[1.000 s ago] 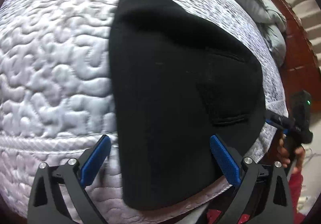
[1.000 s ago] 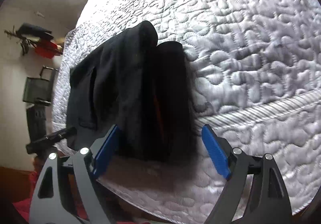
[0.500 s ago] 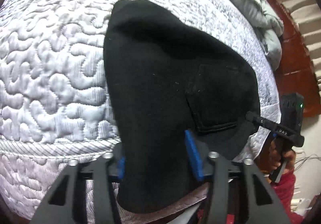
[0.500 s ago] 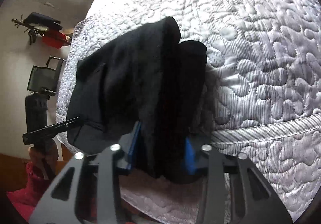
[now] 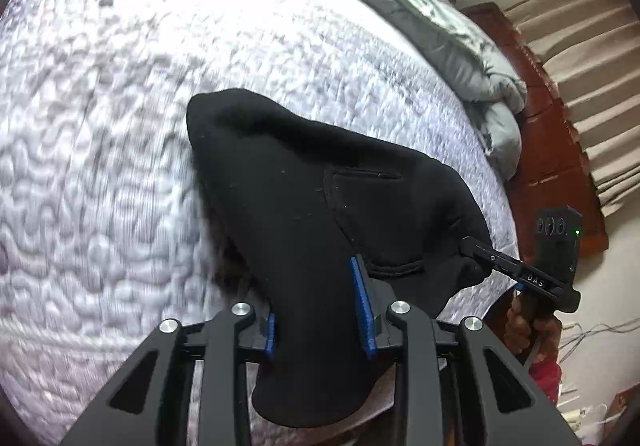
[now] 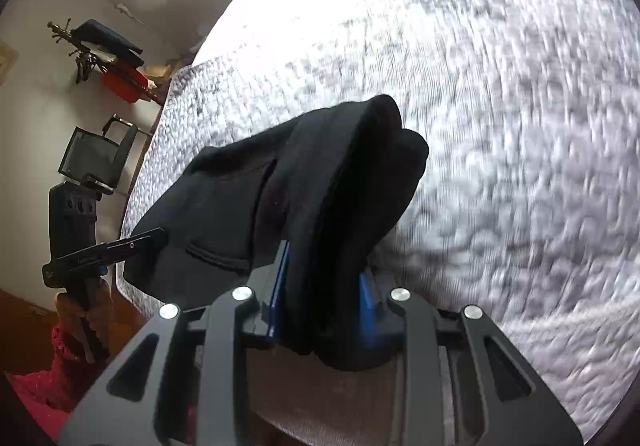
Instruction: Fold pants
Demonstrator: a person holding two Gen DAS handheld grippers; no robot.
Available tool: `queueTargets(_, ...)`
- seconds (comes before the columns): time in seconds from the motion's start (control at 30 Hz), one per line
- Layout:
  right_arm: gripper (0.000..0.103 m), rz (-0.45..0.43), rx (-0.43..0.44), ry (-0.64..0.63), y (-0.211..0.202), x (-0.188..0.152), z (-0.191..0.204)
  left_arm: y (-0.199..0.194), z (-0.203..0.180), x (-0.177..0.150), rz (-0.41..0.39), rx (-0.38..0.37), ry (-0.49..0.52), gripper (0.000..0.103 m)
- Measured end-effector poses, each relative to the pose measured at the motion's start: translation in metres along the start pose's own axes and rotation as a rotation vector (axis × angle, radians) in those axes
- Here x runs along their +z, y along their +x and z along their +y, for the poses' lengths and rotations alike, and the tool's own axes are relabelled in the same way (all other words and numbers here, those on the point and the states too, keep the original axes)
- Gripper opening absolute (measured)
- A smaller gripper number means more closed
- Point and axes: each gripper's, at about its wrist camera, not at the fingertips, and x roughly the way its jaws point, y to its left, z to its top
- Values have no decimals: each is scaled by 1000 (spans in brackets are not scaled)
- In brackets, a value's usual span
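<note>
A bed with a white quilted mattress fills both views; a grey duvet is bunched at its far side. The black pants lie near the bed's near edge, partly lifted. The left gripper and the right gripper each pinch a bundle of the near hem; the jaws stand narrow and are closing, with cloth pressed between the blue pads. For a clean fold, both grippers should likely rise together at equal height, keep the held edge taut and level, then carry it over toward the far end. Uneven lift would probably skew the crease.
</note>
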Motion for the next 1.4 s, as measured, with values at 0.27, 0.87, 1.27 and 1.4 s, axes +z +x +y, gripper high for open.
queueTargets(0.27, 29, -77, -28, -63, 14, 75, 10, 12, -7, 63, -106, 26, 22, 31)
queueTargets(0.87, 74, -16, -43, 36, 83, 62, -56, 77, 53, 68, -11, 113, 2, 60)
queueTargets(1.27, 82, -45, -202, 23, 69, 59, -40, 64, 20, 58, -37, 337, 76, 78)
queueTargets(1.4, 90, -52, -357, 9, 43, 41, -17, 45, 9, 33, -55, 435, 75, 91)
